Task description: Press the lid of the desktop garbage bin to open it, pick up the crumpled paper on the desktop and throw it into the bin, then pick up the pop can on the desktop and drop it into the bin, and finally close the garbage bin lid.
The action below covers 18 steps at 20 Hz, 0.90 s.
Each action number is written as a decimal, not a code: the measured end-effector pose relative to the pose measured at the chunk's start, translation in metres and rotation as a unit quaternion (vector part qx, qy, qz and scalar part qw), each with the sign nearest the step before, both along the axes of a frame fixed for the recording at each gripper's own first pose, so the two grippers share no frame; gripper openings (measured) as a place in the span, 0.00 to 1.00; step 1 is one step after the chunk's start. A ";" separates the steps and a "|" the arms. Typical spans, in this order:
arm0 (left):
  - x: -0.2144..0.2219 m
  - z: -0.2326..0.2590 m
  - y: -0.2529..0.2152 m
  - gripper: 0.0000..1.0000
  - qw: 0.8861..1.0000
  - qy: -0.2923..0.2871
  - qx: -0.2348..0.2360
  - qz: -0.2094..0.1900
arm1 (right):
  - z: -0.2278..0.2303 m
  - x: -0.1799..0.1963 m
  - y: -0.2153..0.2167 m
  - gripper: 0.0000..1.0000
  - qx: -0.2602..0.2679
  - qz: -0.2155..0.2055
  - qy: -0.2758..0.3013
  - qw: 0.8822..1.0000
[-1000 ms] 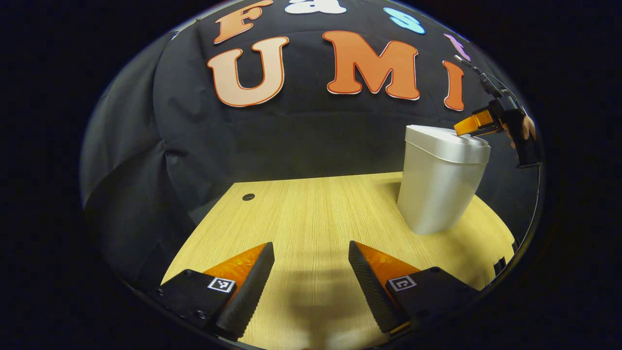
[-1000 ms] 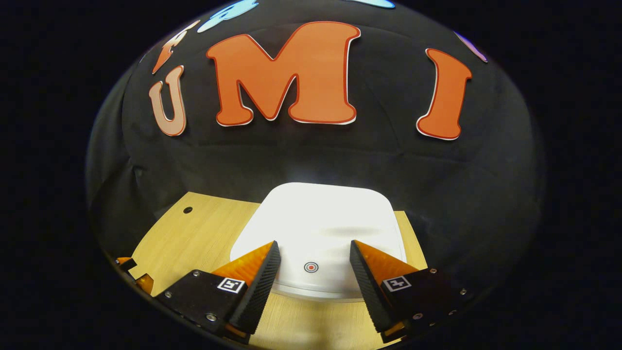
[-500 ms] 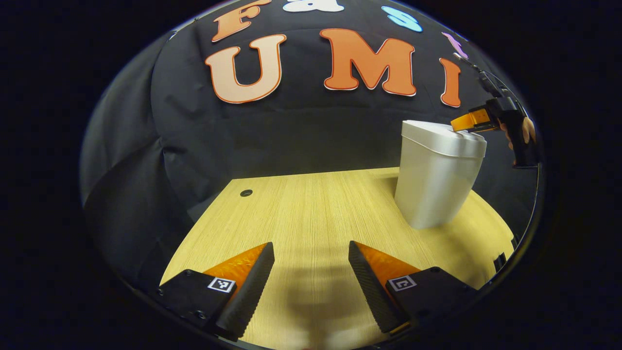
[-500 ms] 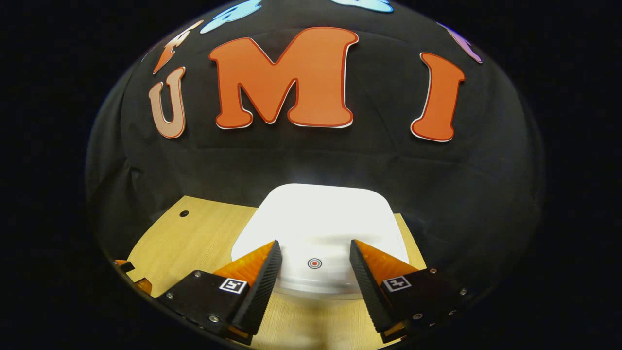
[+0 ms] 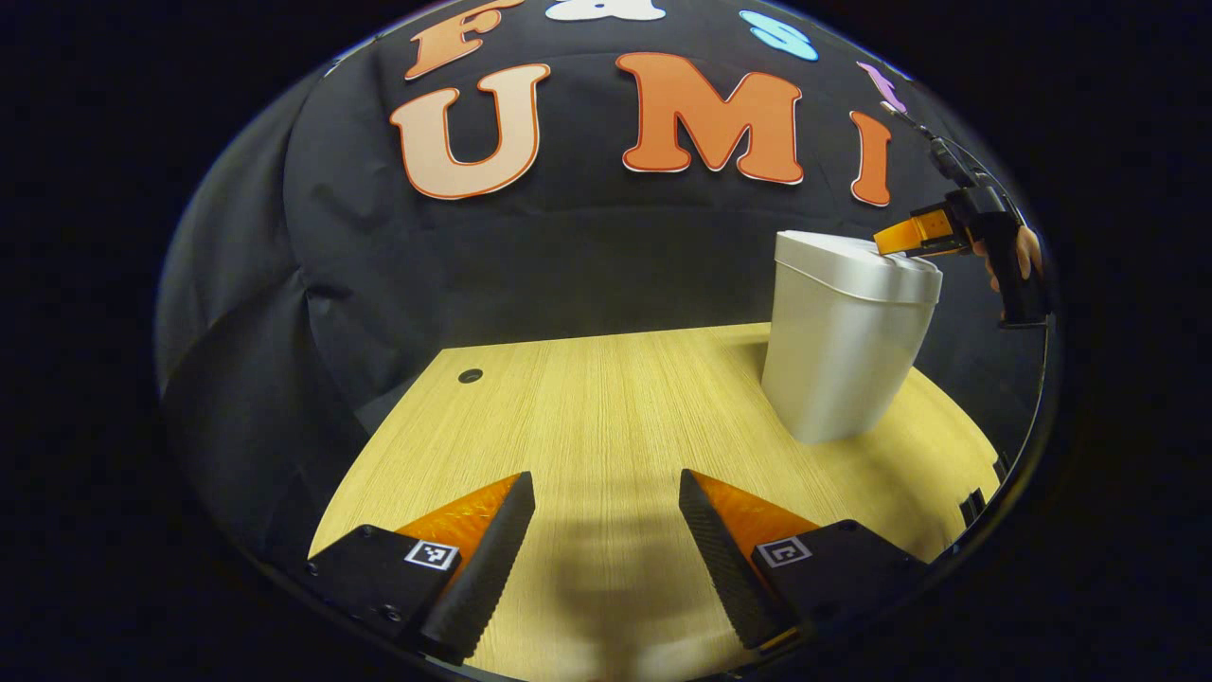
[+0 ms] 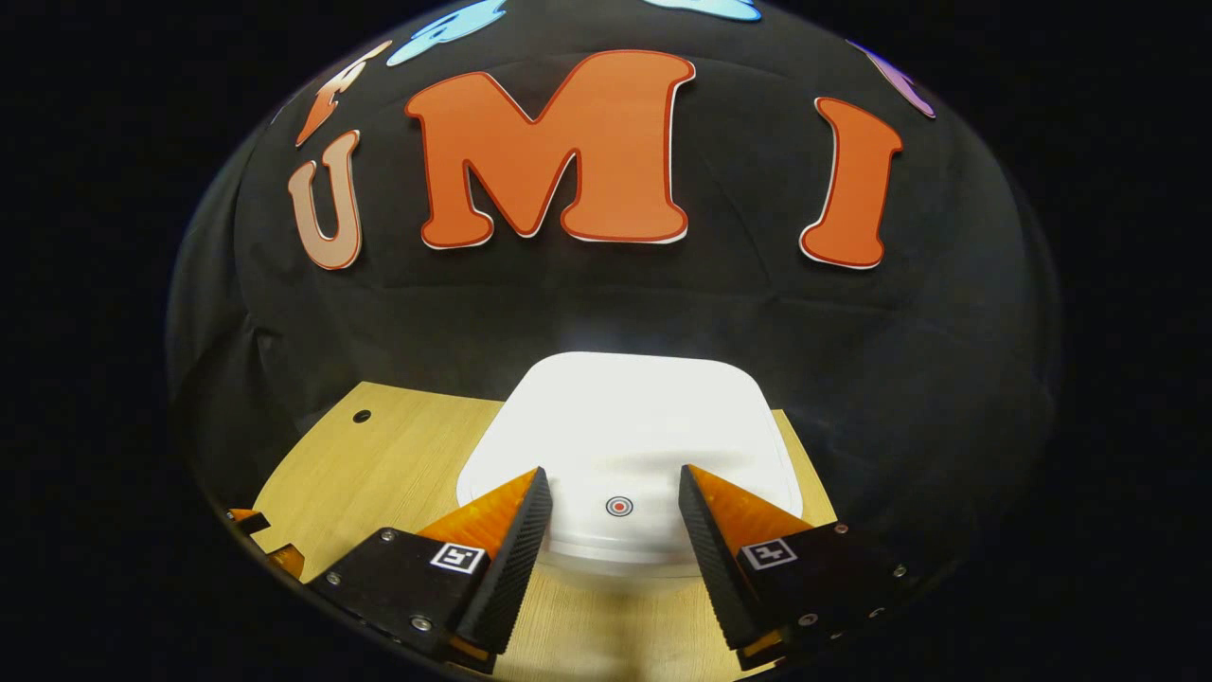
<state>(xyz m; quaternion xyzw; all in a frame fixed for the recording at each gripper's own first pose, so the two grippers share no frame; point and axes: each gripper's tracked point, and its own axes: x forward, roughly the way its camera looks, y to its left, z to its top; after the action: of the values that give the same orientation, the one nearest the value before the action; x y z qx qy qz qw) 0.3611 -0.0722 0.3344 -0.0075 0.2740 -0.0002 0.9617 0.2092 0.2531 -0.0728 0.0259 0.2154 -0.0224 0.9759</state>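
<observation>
Pale wood grain runs the length of the desktop [image 5: 606, 407], which meets the black cloth wall at its far edge. In the left gripper view the white garbage bin [image 5: 838, 350] stands upright at about three o'clock, near the desk's right edge, with its lid [image 5: 852, 265] down flat on the rim. A small dark round hole [image 5: 470, 376] sits in the wood at about ten o'clock, well apart from the bin.

The left gripper [image 5: 606, 507] sits at six o'clock in its own view, low over bare wood. Its two fingers stand wide apart with nothing between them, and a soft shadow lies on the desk under the gap.

The right gripper [image 5: 900, 239] shows far off at two o'clock in the same view, held by a hand [image 5: 1027, 251] and reaching over the near edge of the lid. Whether its tips touch the lid there is hard to tell at that size.

In the right gripper view, the right gripper [image 6: 614, 493] looks down on the lid [image 6: 634, 417], which lies at six o'clock, bright and rounded at the corners. Its fingers are spread wide and grip nothing. Between them on the lid sits a small red ring mark [image 6: 618, 507]. The tips overlap the lid's near part, just above or on it. The left gripper [image 6: 260, 540] peeks in at about eight o'clock.
</observation>
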 end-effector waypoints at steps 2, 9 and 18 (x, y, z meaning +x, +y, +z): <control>0.000 0.000 0.001 0.98 1.000 -0.002 0.000 0.000 | 0.000 0.000 0.000 0.83 -0.004 0.001 -0.004 1.000; 0.015 0.011 0.007 0.97 1.000 -0.017 -0.001 -0.003 | 0.003 -0.007 0.002 0.82 -0.009 -0.001 -0.019 1.000; 0.047 0.041 -0.002 0.98 0.997 -0.064 0.024 -0.040 | 0.003 -0.022 0.006 0.84 -0.013 -0.005 -0.029 0.999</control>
<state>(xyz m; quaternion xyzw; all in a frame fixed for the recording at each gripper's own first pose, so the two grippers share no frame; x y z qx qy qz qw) 0.4077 -0.0744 0.3755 0.0271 0.2121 -0.0327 0.9763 0.1874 0.2596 -0.0700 0.0151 0.1865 -0.0295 0.9819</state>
